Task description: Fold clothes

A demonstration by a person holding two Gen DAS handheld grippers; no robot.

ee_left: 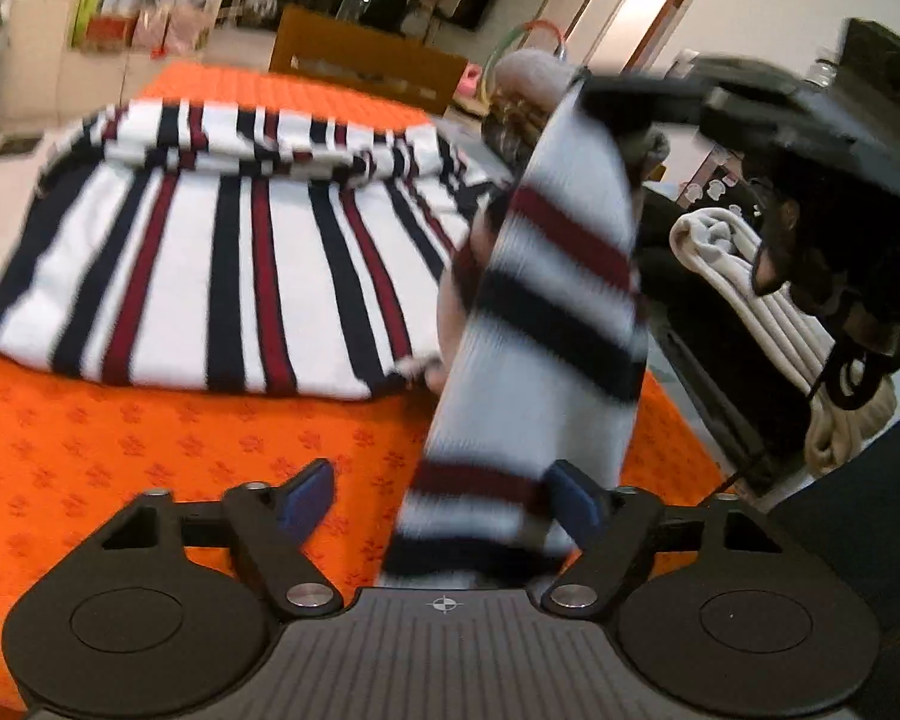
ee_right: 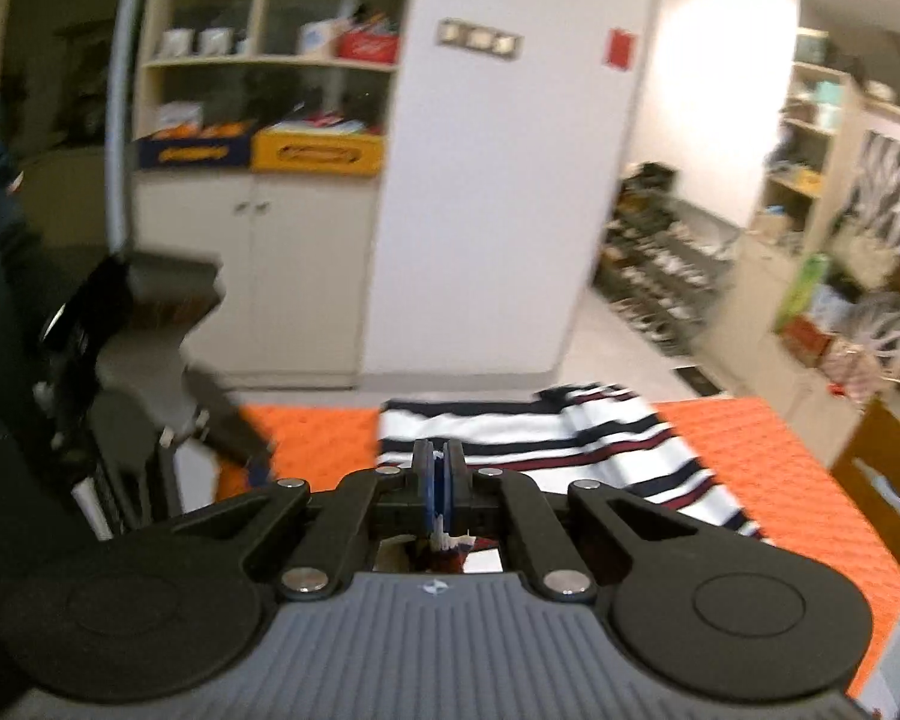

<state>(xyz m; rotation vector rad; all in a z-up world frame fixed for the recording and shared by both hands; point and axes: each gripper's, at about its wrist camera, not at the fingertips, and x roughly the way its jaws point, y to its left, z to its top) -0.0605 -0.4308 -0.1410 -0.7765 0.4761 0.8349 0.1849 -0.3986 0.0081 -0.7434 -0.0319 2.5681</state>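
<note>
At upper right of the left view my right gripper [ee_left: 600, 93] pinches the striped sleeve [ee_left: 546, 324] high, so it hangs between my half-open left gripper [ee_left: 444, 495] fingers for folding

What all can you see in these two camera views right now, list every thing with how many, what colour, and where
striped garment: one, white with navy and dark red stripes, lying on the orange cover, one sleeve lifted
orange cover: one, orange, spread under the garment
wooden chair: one, brown, beyond the cover
shelf unit: one, cream, against the far wall
yellow crate: one, on that shelf unit
left gripper: black with blue pads, open beside the hanging sleeve
right gripper: black, shut on the sleeve
</note>
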